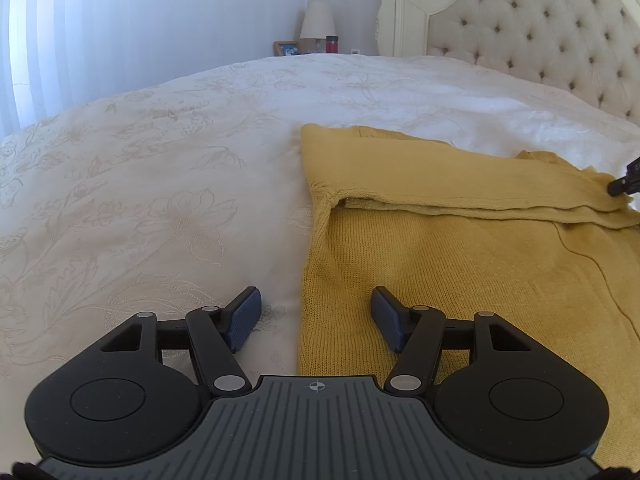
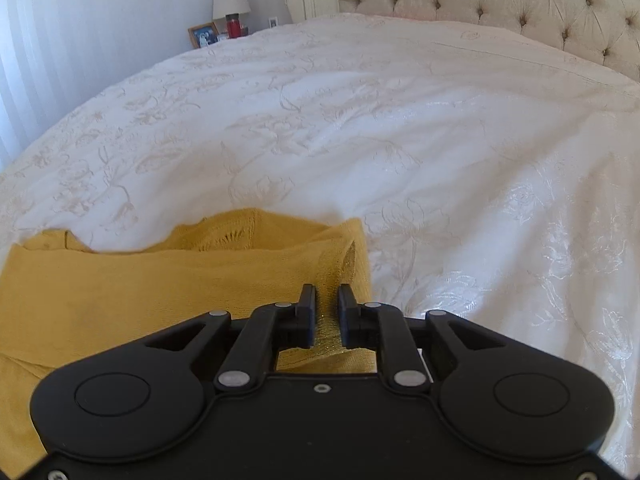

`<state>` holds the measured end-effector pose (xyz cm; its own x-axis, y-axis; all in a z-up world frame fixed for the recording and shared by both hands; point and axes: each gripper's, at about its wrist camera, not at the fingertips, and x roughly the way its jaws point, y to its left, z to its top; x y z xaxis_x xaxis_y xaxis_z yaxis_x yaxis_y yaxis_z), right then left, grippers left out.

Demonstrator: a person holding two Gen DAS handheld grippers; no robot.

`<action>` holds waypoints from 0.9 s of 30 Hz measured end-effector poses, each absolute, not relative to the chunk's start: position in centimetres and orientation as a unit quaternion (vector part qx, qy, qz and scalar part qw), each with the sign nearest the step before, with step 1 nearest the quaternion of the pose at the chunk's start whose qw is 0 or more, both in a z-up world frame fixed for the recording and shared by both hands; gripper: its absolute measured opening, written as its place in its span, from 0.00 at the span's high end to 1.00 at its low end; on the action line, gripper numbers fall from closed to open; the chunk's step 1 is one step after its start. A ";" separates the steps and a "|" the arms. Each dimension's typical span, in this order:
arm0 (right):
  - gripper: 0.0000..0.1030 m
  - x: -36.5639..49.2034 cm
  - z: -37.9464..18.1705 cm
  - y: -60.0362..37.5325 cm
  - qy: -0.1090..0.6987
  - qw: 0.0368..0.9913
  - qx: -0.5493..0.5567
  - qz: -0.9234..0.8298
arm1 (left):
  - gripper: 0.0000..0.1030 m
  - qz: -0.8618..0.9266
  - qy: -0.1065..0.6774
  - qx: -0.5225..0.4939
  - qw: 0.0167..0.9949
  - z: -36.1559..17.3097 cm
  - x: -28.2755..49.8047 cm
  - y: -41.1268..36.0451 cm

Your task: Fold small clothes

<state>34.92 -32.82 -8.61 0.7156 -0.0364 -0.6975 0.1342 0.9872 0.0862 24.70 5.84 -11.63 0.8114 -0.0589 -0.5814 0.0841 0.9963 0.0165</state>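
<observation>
Yellow knit is pinched between the pads of my right hand-held gripper [image 2: 324, 314], which grasps the sweater [image 1: 460, 272] at its right edge. My left hand-held gripper [image 1: 316, 318] is released, straddling the sweater's left edge. The sweater lies flat on the white bed [image 1: 160, 184], its folded-over top edge running left to right.

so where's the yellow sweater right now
The yellow sweater lies on the white bedspread, right of the left gripper, its far edge between the right gripper fingers.

Both wrist cameras look low and close along their fingers [image 1: 246, 318] (tilted downward), sharing the bedspread [image 2: 360, 128] and headboard [image 1: 532, 28].
</observation>
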 end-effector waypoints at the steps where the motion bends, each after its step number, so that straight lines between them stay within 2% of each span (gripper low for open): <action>1: 0.77 35.0 -9.1 -32.7 0.378 0.923 0.062 -0.048 | 0.42 -0.038 0.305 0.021 0.951 -11.6 24.7 5.9; 5: 0.59 33.6 -9.6 -32.7 0.365 0.927 0.073 -0.053 | 0.42 -0.044 0.311 0.016 0.949 -11.2 24.8 6.2; 9: 0.54 31.6 -8.8 -33.2 0.349 0.933 0.076 -0.050 | 0.42 -0.033 0.313 0.010 0.949 -8.9 25.5 6.5; 14: 0.53 28.9 -8.5 -33.3 0.326 0.940 0.087 -0.049 | 0.42 -0.041 0.267 0.030 0.962 -5.8 28.2 5.0; 17: 0.53 28.1 -8.6 -32.9 0.323 0.940 0.100 -0.044 | 0.42 -0.050 0.266 0.067 0.960 -5.8 30.8 3.3; 20: 0.52 27.7 -8.8 -32.2 0.325 0.940 0.096 -0.035 | 0.42 -0.043 0.292 0.096 0.951 -7.3 33.4 2.5; 23: 0.46 27.4 -8.8 -31.5 0.327 0.941 0.082 -0.024 | 0.40 0.014 0.336 0.134 0.932 -9.6 35.3 3.5; 27: 0.46 26.9 -8.5 -31.3 0.323 0.944 0.063 -0.021 | 0.35 0.028 0.339 0.085 0.937 -10.4 35.2 7.1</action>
